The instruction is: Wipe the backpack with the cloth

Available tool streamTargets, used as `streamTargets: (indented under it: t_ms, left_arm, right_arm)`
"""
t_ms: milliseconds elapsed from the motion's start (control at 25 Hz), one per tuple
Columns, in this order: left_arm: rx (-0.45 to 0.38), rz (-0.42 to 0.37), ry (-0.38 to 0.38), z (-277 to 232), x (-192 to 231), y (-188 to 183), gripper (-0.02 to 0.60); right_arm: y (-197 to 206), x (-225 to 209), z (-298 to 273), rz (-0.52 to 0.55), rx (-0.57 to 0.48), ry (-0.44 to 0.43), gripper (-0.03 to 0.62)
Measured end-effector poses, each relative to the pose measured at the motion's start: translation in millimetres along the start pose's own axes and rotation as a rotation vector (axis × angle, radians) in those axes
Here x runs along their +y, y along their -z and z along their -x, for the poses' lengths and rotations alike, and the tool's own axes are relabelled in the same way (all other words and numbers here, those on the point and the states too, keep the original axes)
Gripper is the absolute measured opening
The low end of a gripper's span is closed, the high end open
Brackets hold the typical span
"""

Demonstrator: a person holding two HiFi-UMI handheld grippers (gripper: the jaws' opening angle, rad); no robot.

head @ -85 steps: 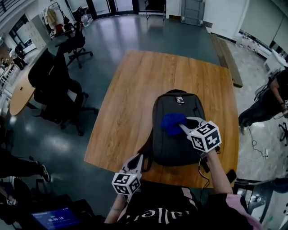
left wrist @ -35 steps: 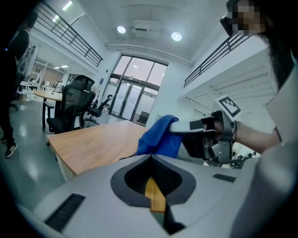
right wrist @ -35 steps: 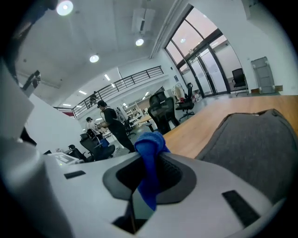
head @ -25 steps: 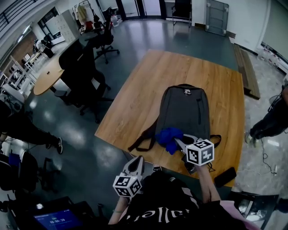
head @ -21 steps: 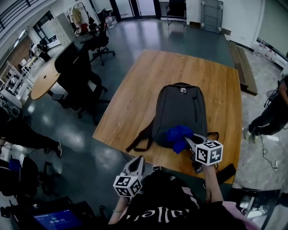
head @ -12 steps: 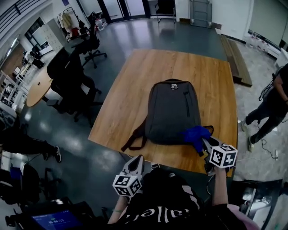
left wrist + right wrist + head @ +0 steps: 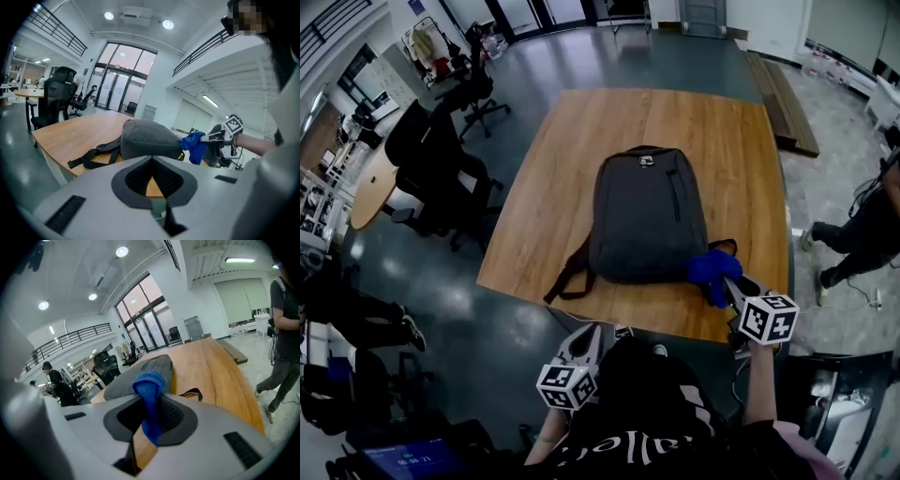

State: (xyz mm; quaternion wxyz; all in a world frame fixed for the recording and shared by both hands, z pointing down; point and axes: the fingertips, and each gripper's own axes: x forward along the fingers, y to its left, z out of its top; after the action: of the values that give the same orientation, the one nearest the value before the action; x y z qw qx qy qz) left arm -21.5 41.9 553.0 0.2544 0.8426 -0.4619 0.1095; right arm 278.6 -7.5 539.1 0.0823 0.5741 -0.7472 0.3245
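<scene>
Item one, far left: we record black office chairs point(image 7: 431, 159) and a round-ended desk point(image 7: 366, 187) on the grey floor, well apart from the work.

Item two: the wooden table point(image 7: 572, 159), bare apart from the bag.

Item three: the left gripper point(image 7: 588, 333), which we hold off the table's near edge, close to the body and well apart from the bag. In its own view we find the left gripper point(image 7: 152, 158) with its jaws brought together at the tips and nothing between them.

Item four: the grey backpack point(image 7: 645, 216), lying flat near the middle of the table with its top handle toward the far side. Its dark shoulder strap point(image 7: 567, 279) trails off the near left corner toward the table edge.

Item five: the blue cloth point(image 7: 712, 270), bunched at the backpack's near right corner, beside a strap loop. Whether it presses on the fabric we cannot tell.

Item six: the right gripper point(image 7: 729, 284), clamped on that cloth. In its own view the cloth point(image 7: 150, 385) stands pinched between the jaws, with the backpack point(image 7: 140, 373) just beyond.

Item seven, far right: a person point(image 7: 862, 225) in dark clothes stands on the floor beside the table.
</scene>
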Motion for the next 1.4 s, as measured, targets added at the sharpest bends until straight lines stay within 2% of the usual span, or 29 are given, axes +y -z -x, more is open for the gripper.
streamTargets:
  t_ms: [360,520,720,1040,1240,1400]
  left_arm:
    - [0.065,-0.019,0.044,-5,-8,20,0.000]
    - [0.069,-0.038,0.084,-11,-11,17,0.000]
    - [0.024,-0.098,0.123,-3,-3,1,0.000]
    - [0.021,-0.095,0.203,45,36,-2,0.000]
    - [0.037,-0.113,0.270,84,53,12,0.000]
    - [0.052,-0.112,0.291,111,69,24,0.000]
  right_arm:
    - [7,34,20,0.002,-0.039,-0.056,0.055]
    - [31,53,23,0.025,0.013,-0.080,0.055]
    - [59,87,20,0.035,0.062,-0.079,0.055]
    - [81,191,15,0.027,0.033,-0.103,0.055]
    - [119,256,14,-0.004,0.024,-0.127,0.055]
    - [154,292,16,-0.048,0.046,-0.129,0.055]
